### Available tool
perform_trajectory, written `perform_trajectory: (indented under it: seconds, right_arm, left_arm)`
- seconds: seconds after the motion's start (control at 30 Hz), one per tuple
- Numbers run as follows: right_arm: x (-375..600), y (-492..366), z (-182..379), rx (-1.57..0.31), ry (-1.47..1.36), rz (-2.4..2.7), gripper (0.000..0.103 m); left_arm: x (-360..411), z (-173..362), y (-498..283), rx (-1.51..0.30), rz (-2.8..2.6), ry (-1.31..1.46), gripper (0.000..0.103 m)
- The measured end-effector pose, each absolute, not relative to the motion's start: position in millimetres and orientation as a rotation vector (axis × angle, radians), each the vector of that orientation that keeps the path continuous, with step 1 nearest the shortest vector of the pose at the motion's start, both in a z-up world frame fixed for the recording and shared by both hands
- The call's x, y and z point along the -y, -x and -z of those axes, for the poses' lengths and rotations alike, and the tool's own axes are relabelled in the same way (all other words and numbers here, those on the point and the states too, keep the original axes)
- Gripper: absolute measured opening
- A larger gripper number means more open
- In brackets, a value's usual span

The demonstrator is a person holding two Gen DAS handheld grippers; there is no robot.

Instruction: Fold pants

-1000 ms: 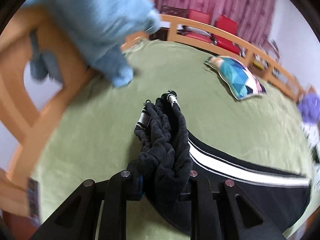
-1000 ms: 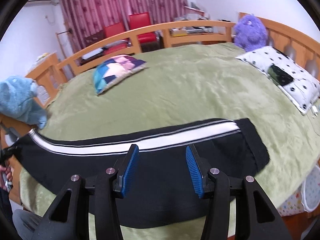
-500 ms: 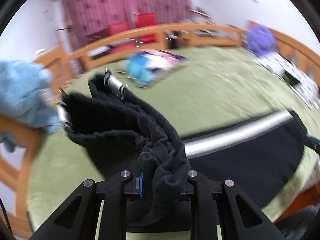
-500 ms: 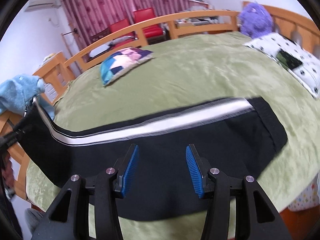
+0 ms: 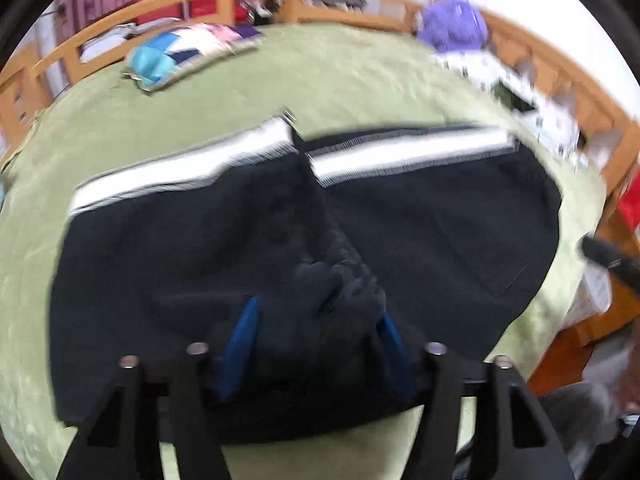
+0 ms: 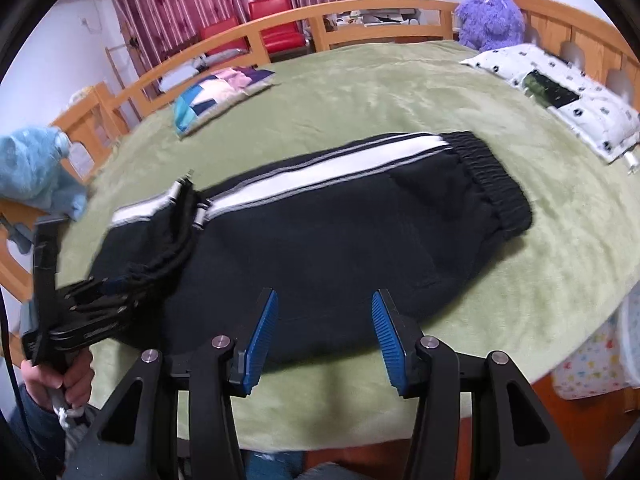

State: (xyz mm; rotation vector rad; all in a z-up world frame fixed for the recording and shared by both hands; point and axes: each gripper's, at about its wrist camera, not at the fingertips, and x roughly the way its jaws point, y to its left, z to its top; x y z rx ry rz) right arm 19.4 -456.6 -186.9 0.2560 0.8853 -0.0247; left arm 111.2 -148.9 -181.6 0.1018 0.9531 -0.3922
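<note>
Black pants with a white side stripe lie on the green bed, folded over on themselves, waistband at the right. My left gripper is shut on the bunched leg cuffs and holds them over the middle of the pants; it also shows in the right wrist view, low over the folded left end. My right gripper is open and empty, just above the pants' near edge.
A patchwork cushion lies at the back left. A spotted white pillow and a purple plush toy are at the right. A blue plush toy sits on the wooden rail around the bed.
My left gripper has carried the leg cuffs from the far left over toward the waistband, folding the pants in half. My right gripper has stayed open near the front edge.
</note>
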Motion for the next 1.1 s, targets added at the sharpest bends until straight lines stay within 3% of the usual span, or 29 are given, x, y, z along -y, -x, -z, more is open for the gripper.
perform_trajectory:
  seconds: [0.13, 0.2, 0.4, 0.57, 0.63, 0.7, 0.77, 0.83, 0.9, 0.97, 1.03, 1.1]
  right_arm:
    - [423.6, -35.4, 186.6, -0.878, -0.313, -0.054, 0.050]
    - [401.9, -43.2, 187.0, -0.873, -0.315, -0.094, 0.059]
    - [326.0, -82.6, 205.8, -0.915, -0.314, -0.231, 0.067]
    - [282.4, -122.8, 242.2, -0.993, -0.264, -0.201, 0.068]
    - [266.8, -132.9, 260.5, -1.082, -0.237, -0.229, 0.063]
    - [254.9, -135.2, 271.5, -1.112, -0.142, -0.160, 0.029]
    - [259.0, -129.2, 263.4, -1.077, -0.151, -0.185, 0.022]
    - [290.2, -111.4, 242.4, -0.991, -0.376, -0.256, 0.021]
    - [299.6, -100.1, 241.3, -0.976, -0.400, -0.228, 0.022]
    - [287.8, -100.0, 265.1, -1.059, -0.294, -0.209, 0.032]
    - [278.2, -99.2, 284.2, -1.109, -0.235, -0.225, 0.033]
    - [275.6, -93.0, 270.9, -1.084, -0.187, -0.211, 0.047]
  left_arm:
    - [90.4, 162.4, -96.4, -0.884, 0.277, -0.070, 0.069]
    - [58.9, 160.4, -95.4, -0.880, 0.183, -0.078, 0.069]
    - [-24.0, 169.0, -93.0, -0.905, 0.092, -0.008, 0.069]
    - [-70.8, 186.9, -95.1, -0.949, 0.048, 0.026, 0.069]
    - [-83.0, 192.1, -96.9, -0.958, 0.048, 0.052, 0.069]
    - [-93.0, 195.6, -97.4, -0.963, 0.050, 0.088, 0.069]
    - [-97.0, 196.8, -97.7, -0.965, 0.064, 0.113, 0.069]
    - [-98.4, 197.3, -97.9, -0.958, 0.080, 0.136, 0.069]
    - [-95.2, 199.5, -98.3, -0.961, 0.095, 0.148, 0.069]
    - [-89.5, 203.4, -101.3, -0.970, 0.110, 0.141, 0.069]
    - [-85.0, 205.2, -100.1, -0.978, 0.110, 0.123, 0.069]
    - [-81.8, 204.6, -95.2, -0.972, 0.127, 0.114, 0.069]
